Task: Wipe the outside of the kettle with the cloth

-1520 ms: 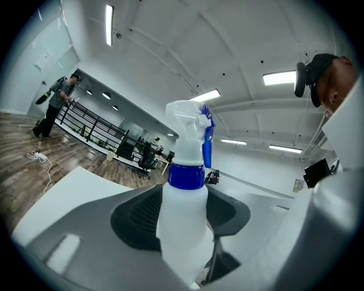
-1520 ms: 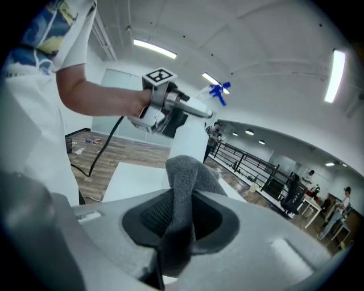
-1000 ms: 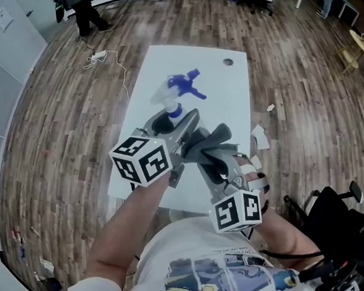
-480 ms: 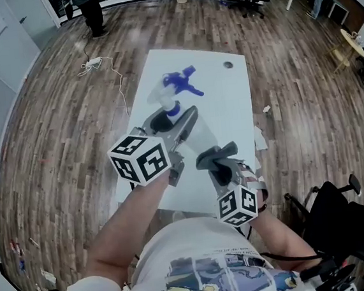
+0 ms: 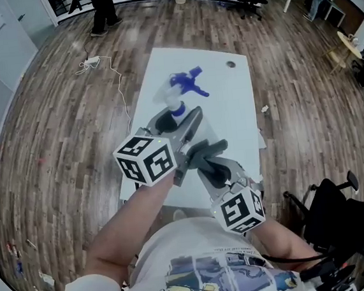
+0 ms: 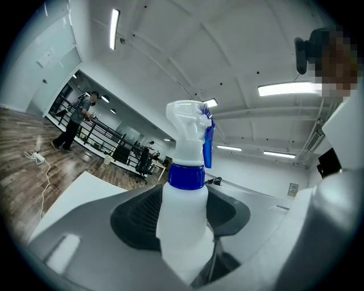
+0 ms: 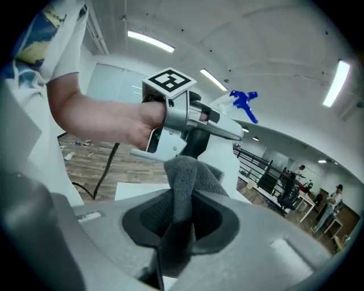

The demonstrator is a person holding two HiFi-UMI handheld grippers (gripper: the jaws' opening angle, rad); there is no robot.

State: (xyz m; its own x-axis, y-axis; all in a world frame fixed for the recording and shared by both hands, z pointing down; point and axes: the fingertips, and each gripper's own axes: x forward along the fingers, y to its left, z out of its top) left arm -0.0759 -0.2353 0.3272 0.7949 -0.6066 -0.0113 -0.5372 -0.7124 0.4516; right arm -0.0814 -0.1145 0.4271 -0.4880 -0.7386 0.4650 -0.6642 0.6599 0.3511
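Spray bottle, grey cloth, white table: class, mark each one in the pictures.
spray bottle [image 6: 181,227], left gripper view, white body.
grey cloth [image 7: 185,176], right gripper view, upper fold.
white table [image 5: 229,105], head view, bare top.

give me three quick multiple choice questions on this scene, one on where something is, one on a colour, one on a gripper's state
1. Where is the spray bottle?
A. lying on the floor
B. between the jaws of the left gripper
C. standing on a shelf

2. What colour is the cloth?
A. grey
B. red
C. yellow

3. What state is the right gripper in?
A. open and empty
B. shut on the cloth
C. shut on a cup

Answers:
1 B, the left gripper view shows the bottle's white body clamped between the jaws.
2 A, the fabric is grey in both the right gripper view and the head view.
3 B, the right gripper view shows the jaws pinching a fold of the cloth.
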